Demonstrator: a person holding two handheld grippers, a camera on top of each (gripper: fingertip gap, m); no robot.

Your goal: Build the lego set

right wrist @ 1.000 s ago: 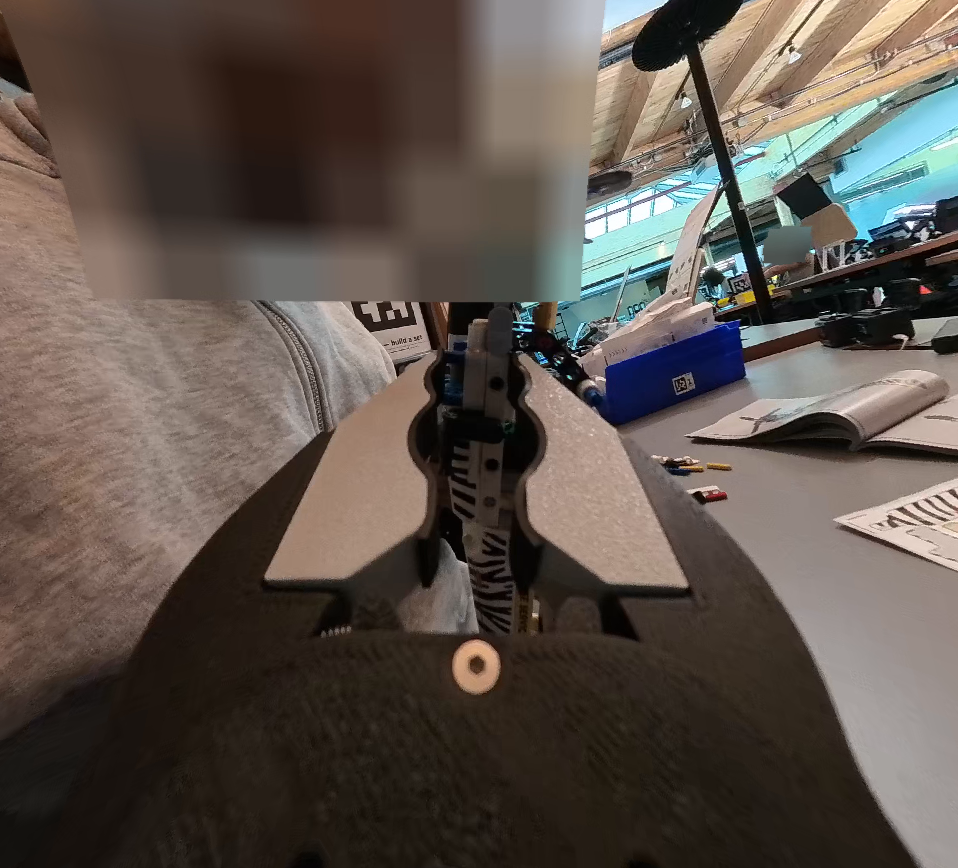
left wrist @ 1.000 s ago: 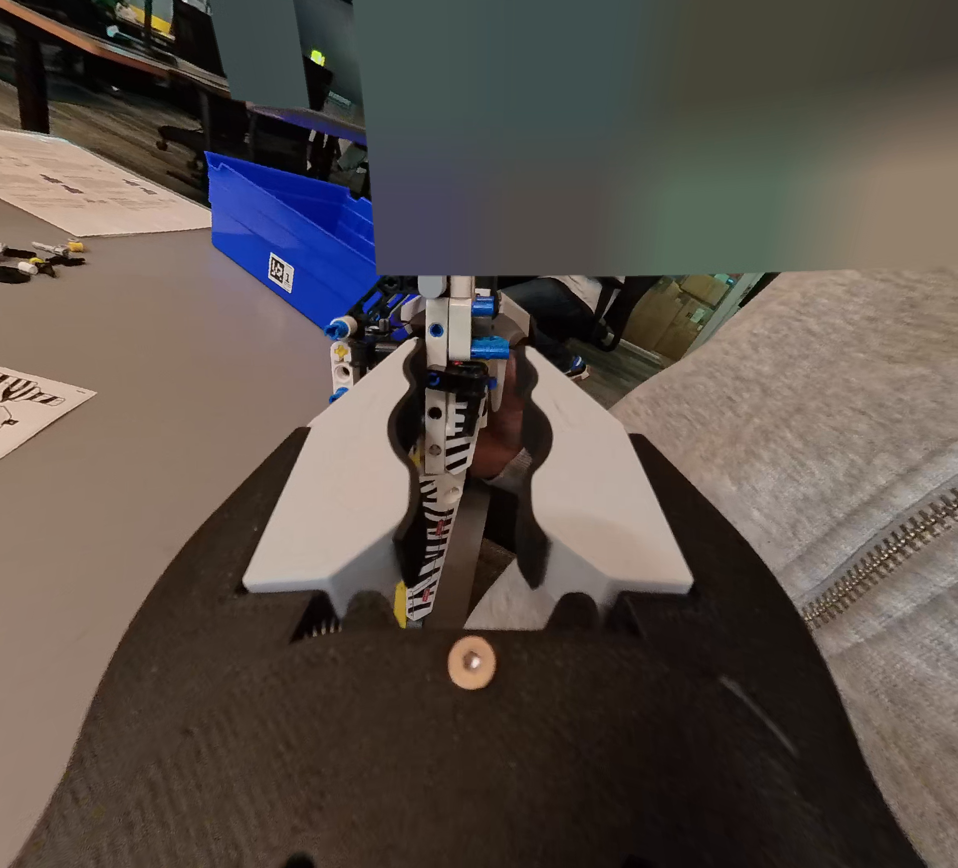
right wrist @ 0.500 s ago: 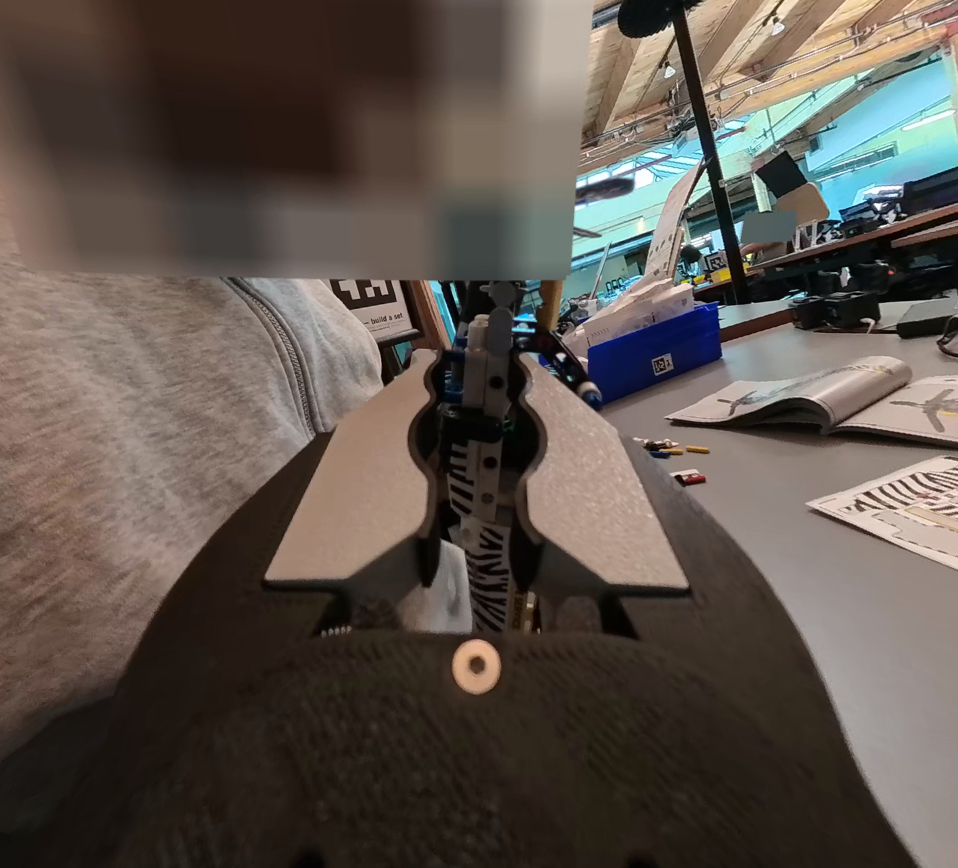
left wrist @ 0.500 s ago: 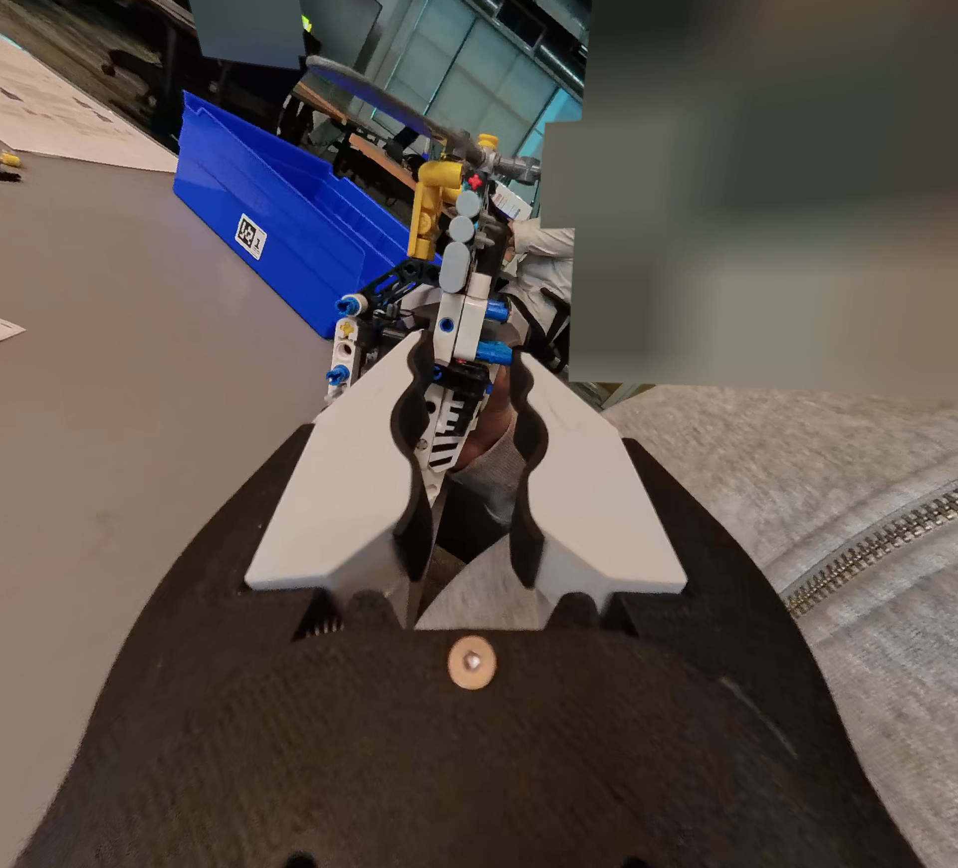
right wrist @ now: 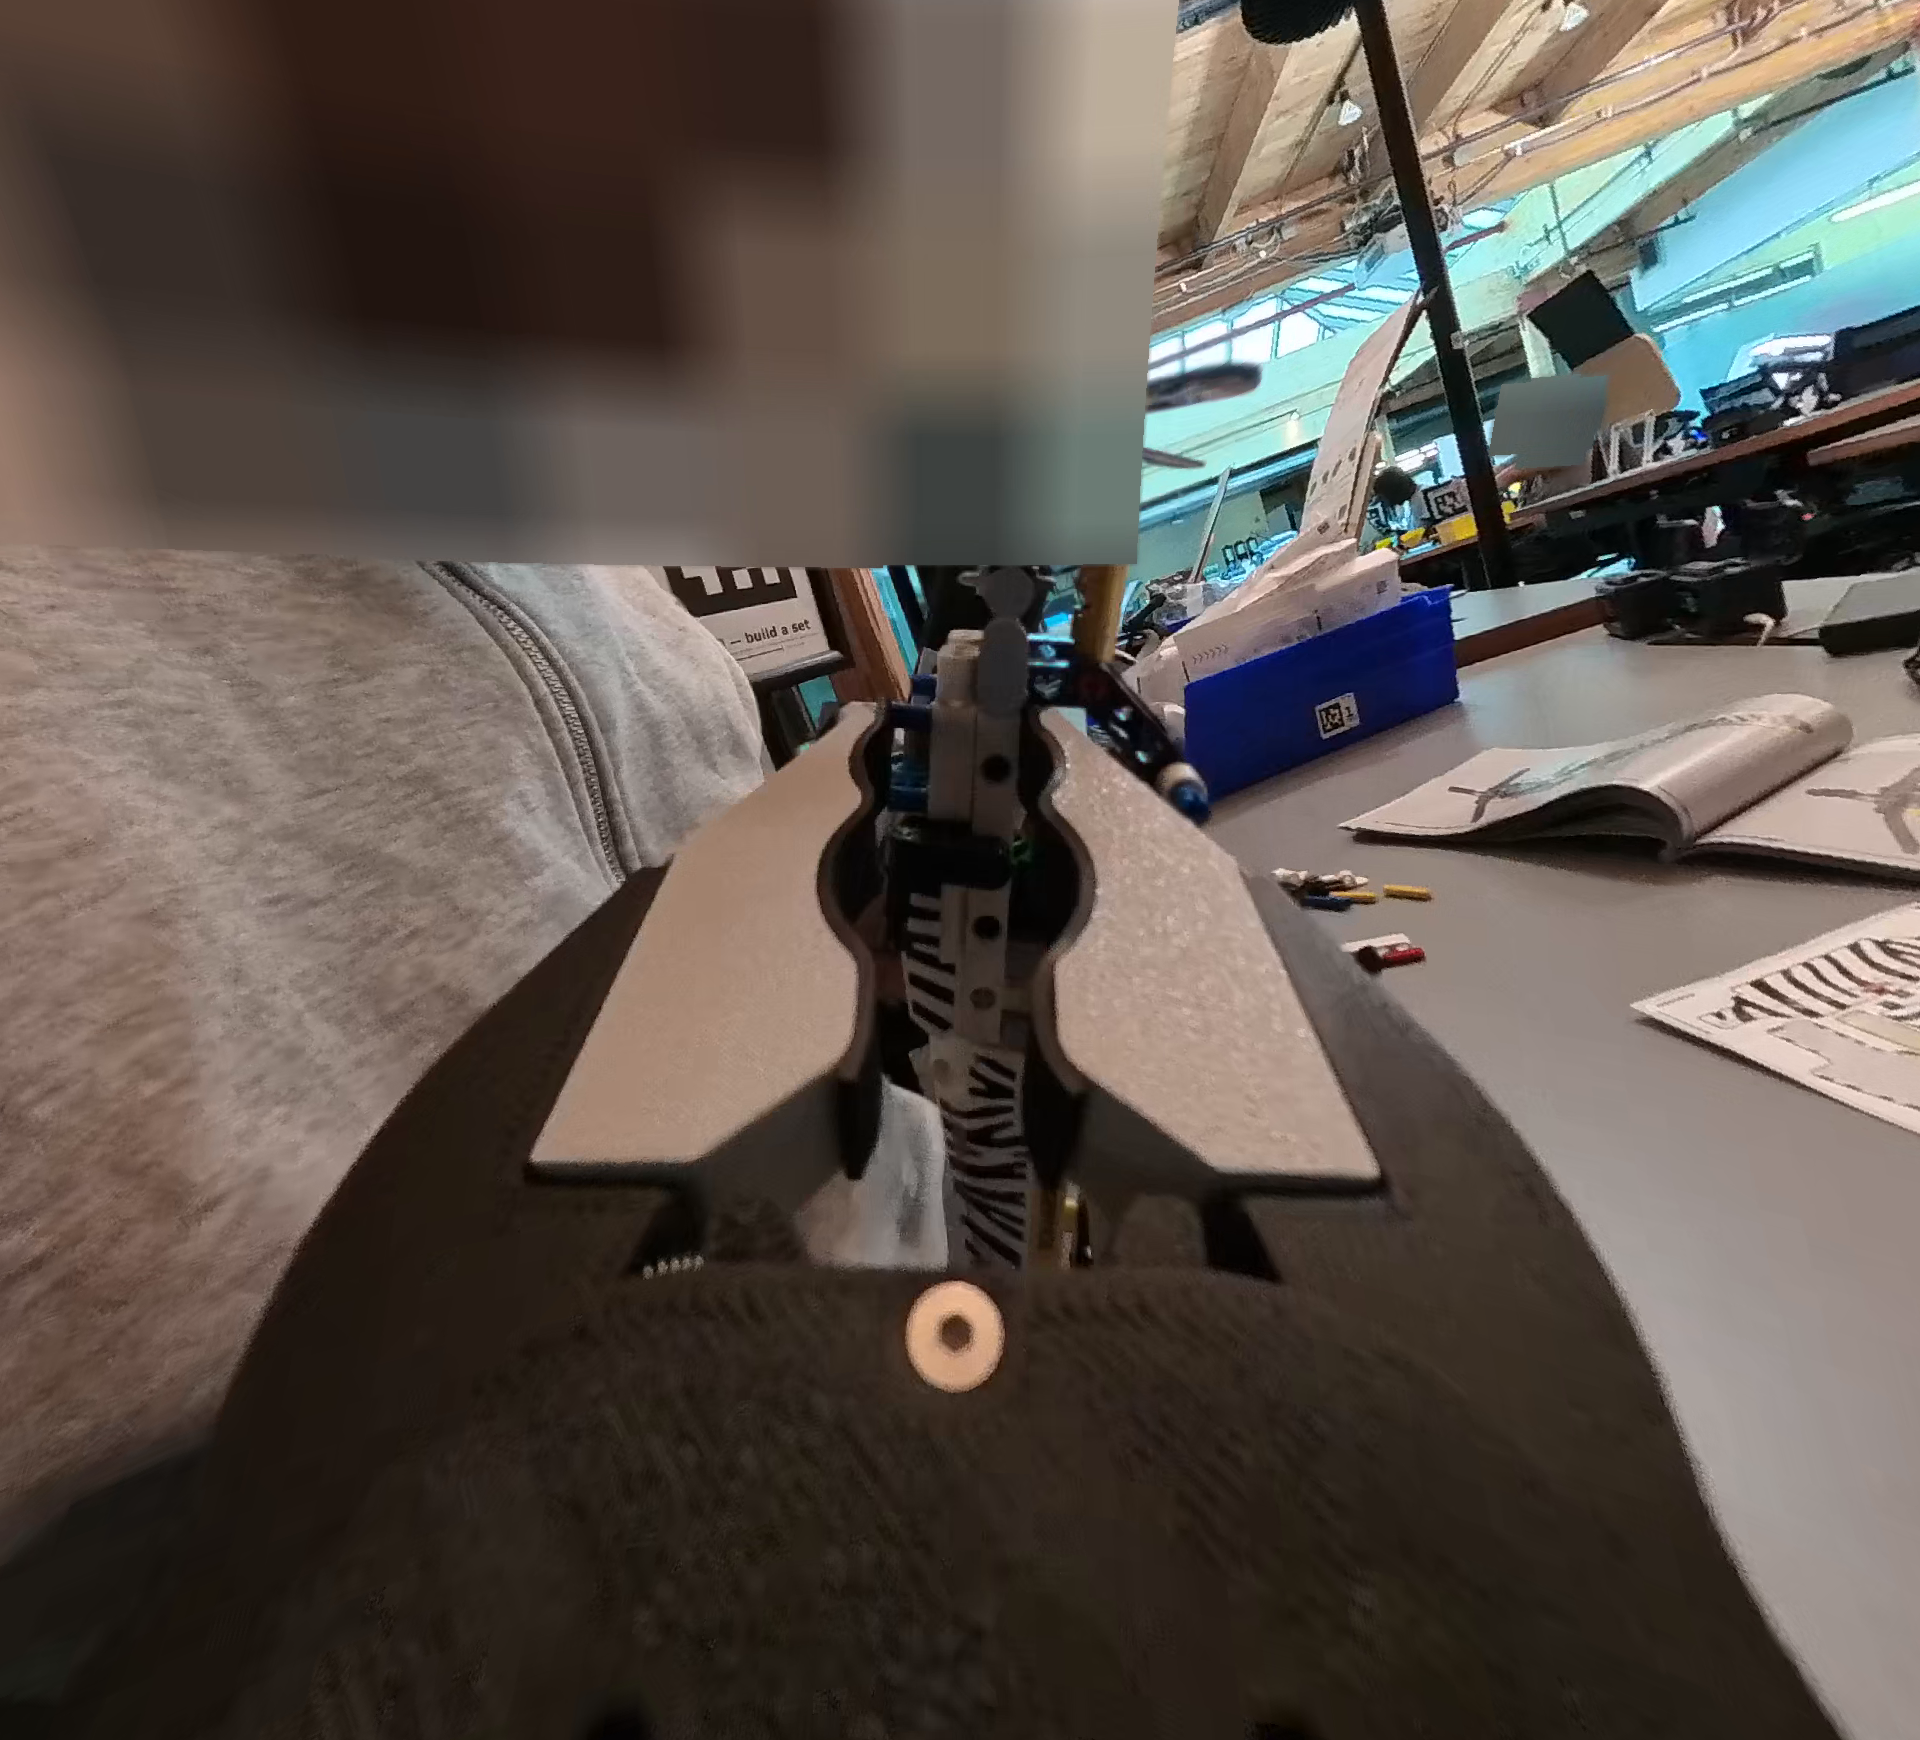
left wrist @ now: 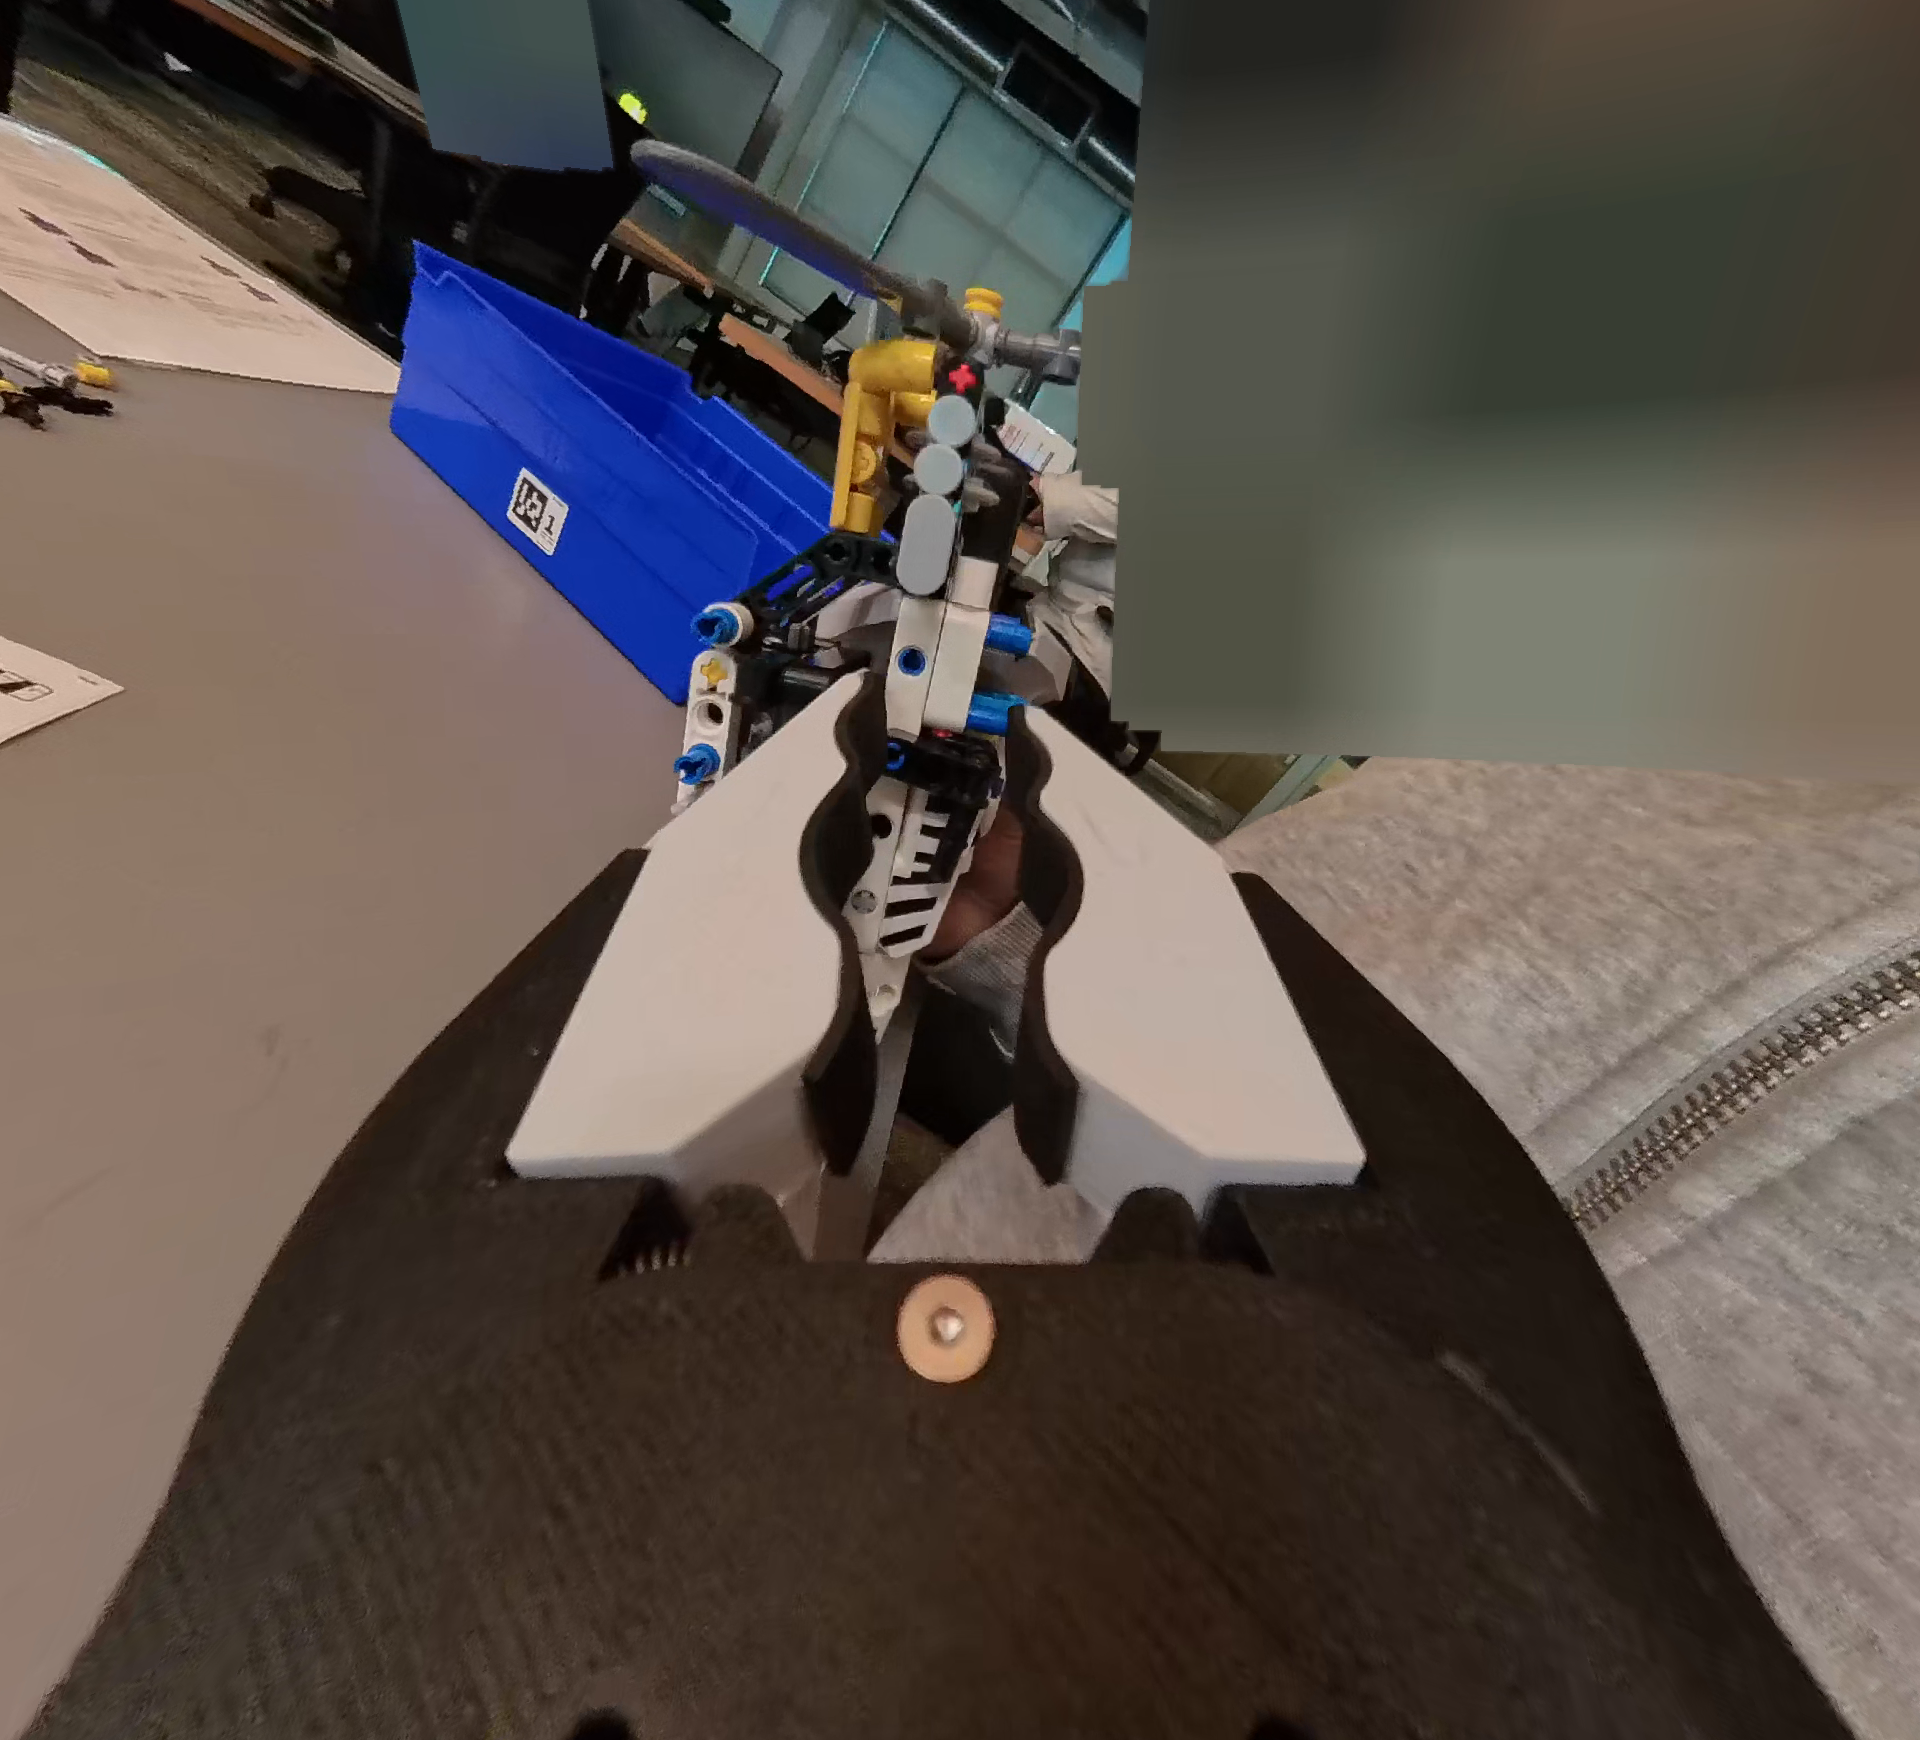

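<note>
Standing upright between both tools, the lego model (left wrist: 940,651) is a narrow Technic build: white beams with black zebra stripes low down, blue pins on its sides, a black lattice arm, a yellow elbow and grey round studs near the top, and a dark grey rotor blade (left wrist: 748,210) reaching left from its crown. In the right wrist view the same lego model (right wrist: 977,869) shows its striped panel running down toward the tool's base.

Left gripper (left wrist: 935,755): its pale fingers stand a little apart, with the model's striped lower end in the gap against the left finger; whether they clench it cannot be told. Right gripper (right wrist: 961,755) is clamped on the model, both fingers pressing the beam's sides.

A grey zipped hoodie (left wrist: 1610,1015) lies close beside both tools. The grey table (left wrist: 260,703) carries a blue bin (left wrist: 582,464), printed sheets and small loose pieces (right wrist: 1351,890); an open instruction booklet (right wrist: 1621,786) and a striped sticker sheet (right wrist: 1808,1004) lie to the right. Wooden ceiling beams, a black floor lamp (right wrist: 1392,132) and further desks fill the room behind.
</note>
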